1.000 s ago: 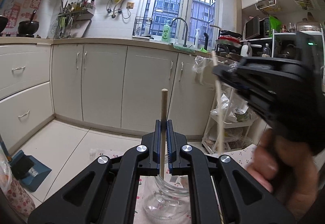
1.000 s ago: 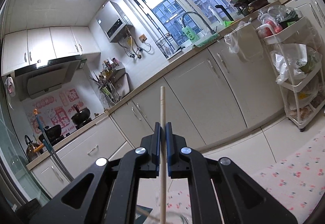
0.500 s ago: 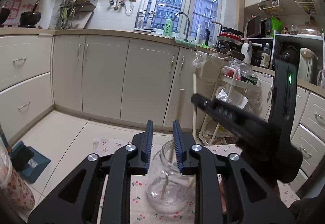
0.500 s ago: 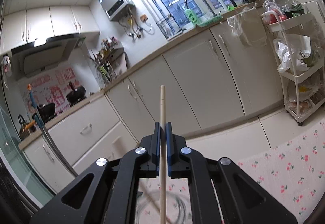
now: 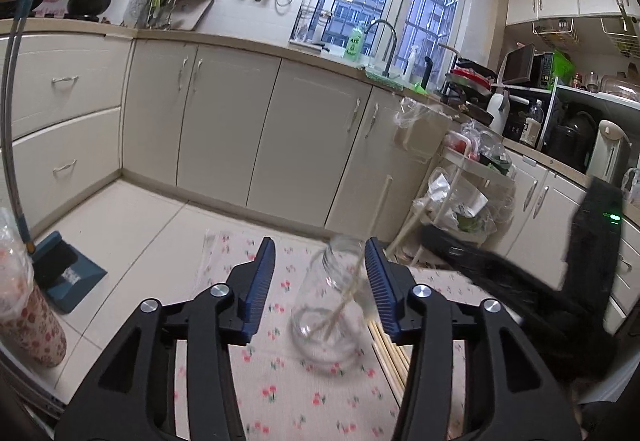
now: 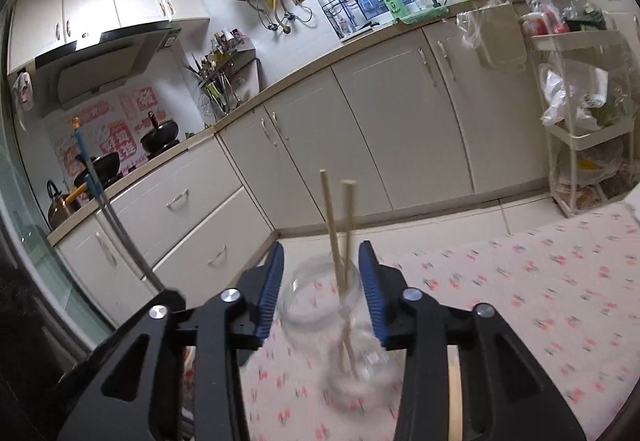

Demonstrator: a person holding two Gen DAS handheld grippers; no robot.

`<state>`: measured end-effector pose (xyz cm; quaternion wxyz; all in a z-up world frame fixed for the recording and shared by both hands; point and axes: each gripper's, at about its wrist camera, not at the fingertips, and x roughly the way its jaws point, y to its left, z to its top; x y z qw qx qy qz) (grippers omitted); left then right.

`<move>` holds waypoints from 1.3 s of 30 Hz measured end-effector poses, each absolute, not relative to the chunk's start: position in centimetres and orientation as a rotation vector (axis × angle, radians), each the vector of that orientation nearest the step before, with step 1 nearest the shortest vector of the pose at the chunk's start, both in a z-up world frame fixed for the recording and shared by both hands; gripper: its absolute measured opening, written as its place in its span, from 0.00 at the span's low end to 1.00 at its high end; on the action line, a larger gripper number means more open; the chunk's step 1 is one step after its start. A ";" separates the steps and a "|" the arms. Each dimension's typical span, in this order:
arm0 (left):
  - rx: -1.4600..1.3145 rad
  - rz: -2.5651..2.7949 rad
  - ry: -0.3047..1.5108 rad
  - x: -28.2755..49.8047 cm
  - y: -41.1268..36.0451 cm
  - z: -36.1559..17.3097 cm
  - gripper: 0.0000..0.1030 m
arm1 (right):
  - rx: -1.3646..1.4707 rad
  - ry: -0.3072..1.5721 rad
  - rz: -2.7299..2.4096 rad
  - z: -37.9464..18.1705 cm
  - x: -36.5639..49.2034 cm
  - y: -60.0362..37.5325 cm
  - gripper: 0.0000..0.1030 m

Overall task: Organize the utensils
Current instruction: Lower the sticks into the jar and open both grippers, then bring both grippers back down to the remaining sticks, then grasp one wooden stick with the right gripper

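Observation:
A clear glass jar stands on a cherry-print cloth; it also shows in the right wrist view. Two wooden chopsticks stand in it, leaning toward the right in the left wrist view. My left gripper is open and empty, just behind the jar. My right gripper is open and empty, jaws either side of the jar's mouth; its body shows at the right of the left wrist view. More chopsticks lie on the cloth right of the jar.
A floral cup stands at the left edge. A blue dustpan and a mop handle are on the floor at left. A white trolley with bags stands by the cabinets.
Both grippers opened and let their chopsticks drop into the jar. Both have pulled back and tilted down, so the jar now shows lower between the jaws.

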<state>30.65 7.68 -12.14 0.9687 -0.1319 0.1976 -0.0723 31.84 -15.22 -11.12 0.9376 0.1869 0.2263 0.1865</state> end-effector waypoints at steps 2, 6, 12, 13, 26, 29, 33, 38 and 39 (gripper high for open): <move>-0.267 -0.157 0.444 29.6 7.5 -12.5 0.46 | 0.346 0.510 0.338 -11.5 29.4 -17.1 0.40; -0.239 -0.196 0.551 27.7 6.3 -14.1 0.46 | 0.239 0.712 0.286 -15.0 26.0 -19.6 0.29; -0.196 -0.241 0.713 26.5 3.1 -17.0 0.46 | 0.175 0.865 0.289 -18.8 25.3 -19.3 0.19; -0.193 -0.246 0.731 26.5 2.7 -17.4 0.46 | 0.169 0.870 0.286 -18.9 25.4 -19.1 0.19; -0.086 -0.245 0.933 31.6 -3.4 -21.6 0.46 | 0.066 0.962 0.220 -21.0 26.7 -18.1 0.08; -0.040 -0.235 0.975 32.1 -4.5 -22.7 0.46 | 0.122 0.978 0.216 -21.0 25.9 -19.5 0.06; -0.001 -0.210 0.989 31.9 -4.4 -23.4 0.46 | 0.196 1.001 0.236 -21.1 25.1 -20.9 0.05; 0.027 -0.184 1.014 31.7 -3.2 -23.1 0.46 | 0.237 0.996 0.267 -20.7 25.1 -21.5 0.05; 0.024 -0.183 1.016 31.9 -3.0 -23.0 0.46 | 0.237 0.990 0.264 -20.6 25.3 -21.5 0.05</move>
